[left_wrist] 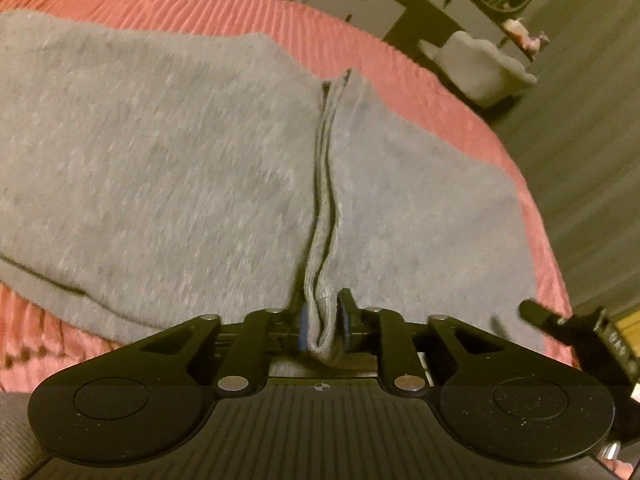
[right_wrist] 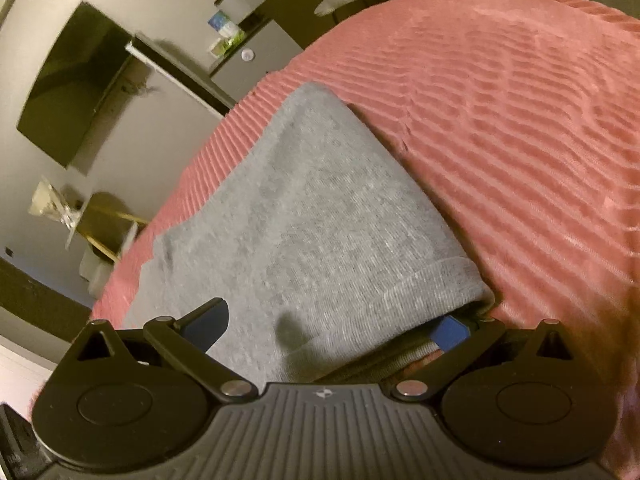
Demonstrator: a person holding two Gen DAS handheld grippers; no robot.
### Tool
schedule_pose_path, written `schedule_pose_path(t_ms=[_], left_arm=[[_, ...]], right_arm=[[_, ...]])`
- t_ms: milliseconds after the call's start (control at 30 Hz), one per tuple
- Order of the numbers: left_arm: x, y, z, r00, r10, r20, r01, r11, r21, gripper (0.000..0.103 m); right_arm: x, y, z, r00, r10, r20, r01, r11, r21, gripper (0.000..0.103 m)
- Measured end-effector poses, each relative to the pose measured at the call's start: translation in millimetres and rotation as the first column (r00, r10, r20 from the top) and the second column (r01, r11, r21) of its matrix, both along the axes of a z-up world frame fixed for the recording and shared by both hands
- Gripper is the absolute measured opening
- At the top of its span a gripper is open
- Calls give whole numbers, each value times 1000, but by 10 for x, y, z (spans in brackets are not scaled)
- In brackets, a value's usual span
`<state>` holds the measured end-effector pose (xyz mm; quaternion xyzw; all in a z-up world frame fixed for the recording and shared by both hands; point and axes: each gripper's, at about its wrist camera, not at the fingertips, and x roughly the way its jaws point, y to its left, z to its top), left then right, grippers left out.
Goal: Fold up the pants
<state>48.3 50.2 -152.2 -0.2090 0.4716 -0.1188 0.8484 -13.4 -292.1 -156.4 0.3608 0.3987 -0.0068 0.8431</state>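
Observation:
Grey pants (left_wrist: pixel 168 152) lie on a pink ribbed bedspread (left_wrist: pixel 420 92). In the left wrist view my left gripper (left_wrist: pixel 324 326) is shut on a pinched ridge of the grey fabric, which runs away from the fingers in a raised fold. My right gripper shows at the right edge of that view (left_wrist: pixel 568 328). In the right wrist view my right gripper (right_wrist: pixel 328 328) is open, with the grey pants (right_wrist: pixel 312 220) draped between the fingers; the ribbed hem lies over the right blue pad (right_wrist: pixel 450 332).
The bedspread (right_wrist: pixel 520 120) fills the right of the right wrist view. Beyond the bed edge stand grey cabinets (right_wrist: pixel 256 60), a dark wall panel (right_wrist: pixel 68 80) and a white basket (left_wrist: pixel 484 68) on the floor.

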Motion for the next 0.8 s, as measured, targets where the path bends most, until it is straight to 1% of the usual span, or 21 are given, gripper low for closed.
schedule_pose_path(t_ms=[33,67,100,133,167,200,267,333,433,467,533,567,600,667,733,767,800], left_arm=[[-15,33,33,1000,11,9,-11,1000,2,37],[-34,91,54,999,30,16,-30,1000,-5,53],[-54,155,77,999,48,21,-47,999,-25,59],[-79,232,100,997,70,27,-69,996,-50,62],[-95,306,111,995,92,28,-90,994,-67,64],[-107,381,117,993,113,24,-111,990,-82,65],[-117,534,115,987,163,9,-161,981,-106,73],[-112,676,107,979,206,-13,-206,972,-114,77],[-122,923,87,965,258,-47,-262,955,-137,79],[-145,1037,87,958,283,-51,-287,945,-153,81],[-185,1288,86,942,332,-55,-337,924,-182,85],[-206,1410,83,934,354,-52,-357,914,-191,86],[-239,1559,72,923,382,-51,-385,902,-194,86],[-299,1780,30,900,432,-60,-435,879,-195,86],[-366,1993,-17,884,462,-72,-465,853,-237,86],[-379,2054,-10,885,459,-77,-462,850,-252,86],[-369,2079,13,892,446,-73,-449,856,-256,86]], right_arm=[[-10,28,18,1000,15,-18,-15,1000,-10,103],[-31,58,42,999,35,-40,-35,999,-9,103],[-71,92,73,997,63,-49,-63,998,9,103],[-112,115,107,995,96,-29,-95,995,42,103],[-161,150,167,990,137,17,-138,987,81,103],[-192,188,243,985,163,60,-168,981,93,103],[-205,278,388,972,192,133,-202,977,69,103],[-147,380,496,960,214,182,-221,975,19,103],[6,515,448,951,255,176,-257,966,-8,103],[57,555,376,953,258,160,-256,966,-29,103],[165,618,174,971,235,51,-228,967,-113,103],[208,628,86,972,233,10,-230,963,-138,103],[221,624,39,970,243,8,-239,960,-145,103],[198,611,96,974,224,35,-217,965,-150,103],[142,578,165,977,190,93,-175,972,-154,103],[121,558,175,976,182,119,-163,975,-153,103],[112,542,159,976,176,127,-157,976,-150,103]])
